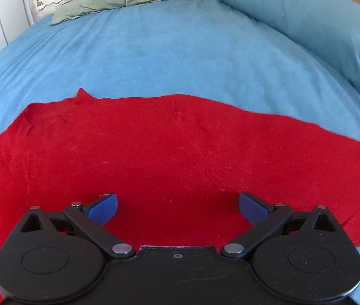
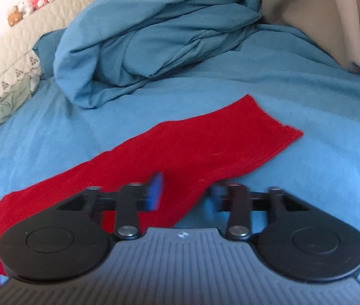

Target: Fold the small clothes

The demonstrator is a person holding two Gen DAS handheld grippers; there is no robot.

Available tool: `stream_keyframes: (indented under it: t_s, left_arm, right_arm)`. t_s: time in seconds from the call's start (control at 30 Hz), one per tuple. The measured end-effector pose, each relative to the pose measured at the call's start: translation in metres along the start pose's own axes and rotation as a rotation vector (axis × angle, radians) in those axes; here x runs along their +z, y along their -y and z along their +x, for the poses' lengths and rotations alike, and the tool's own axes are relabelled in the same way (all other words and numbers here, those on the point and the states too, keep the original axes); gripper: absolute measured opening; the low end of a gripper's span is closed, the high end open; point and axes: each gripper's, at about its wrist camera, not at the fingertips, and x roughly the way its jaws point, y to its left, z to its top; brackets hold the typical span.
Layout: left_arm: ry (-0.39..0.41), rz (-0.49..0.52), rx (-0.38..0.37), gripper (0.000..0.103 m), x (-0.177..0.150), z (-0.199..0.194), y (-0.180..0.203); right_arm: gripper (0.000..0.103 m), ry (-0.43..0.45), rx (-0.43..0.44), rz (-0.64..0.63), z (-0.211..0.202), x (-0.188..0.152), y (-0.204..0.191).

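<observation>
Our left gripper [image 1: 178, 208] is matte black: two round discs at 7 and 5 o'clock, triangular cut-outs above them, straight link bars on silver rivets, one small screw at centre, and flat blue pads [image 1: 102, 208]. Our right gripper [image 2: 185, 193] has the same black discs, links and silver rivets, but a grey ribbed body with a small white mark; its blue pads [image 2: 156, 192] look blurred.
</observation>
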Motion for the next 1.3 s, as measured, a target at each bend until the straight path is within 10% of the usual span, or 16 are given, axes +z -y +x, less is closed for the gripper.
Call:
stream_keyframes:
  t_s: [0.27,0.5,0.7,0.97,1.07,1.13,1.3]
  left_arm:
    - [0.005,-0.025,-0.061,0.103,0.006,-0.016,-0.024]
    - [0.149,-0.055,-0.004,0.103,0.014,-0.091,-0.108]
    - [0.197,-0.116,0.126,0.103,-0.017,-0.128,-0.208]
    - [0.082,-0.175,0.165,0.103,-0.076,-0.108,-0.273]
    - [0.075,-0.205,0.114,0.103,-0.082,-0.103,-0.274]
    - [0.088,-0.212,0.073,0.103,-0.082,-0.106,-0.268]
    - [0.160,-0.140,-0.003,0.103,-0.061,-0.117,-0.231]
  right_arm:
    - [0.020,0.131,0.080,-0.228,-0.043,0.031,-0.060]
    - [0.020,0.211,0.443,-0.390,-0.104,0.042,-0.232]
    - [0.020,0.038,0.804,-0.565,-0.111,-0.063,-0.388]
    - [0.020,-0.158,0.795,-0.795,-0.068,-0.218,-0.436]
    - [0.036,-0.145,0.802,-0.816,-0.070,-0.212,-0.431]
    - [0.085,-0.109,0.795,-0.850,-0.081,-0.210,-0.429]
    - [0.095,0.016,0.740,-0.905,-0.101,-0.187,-0.381]
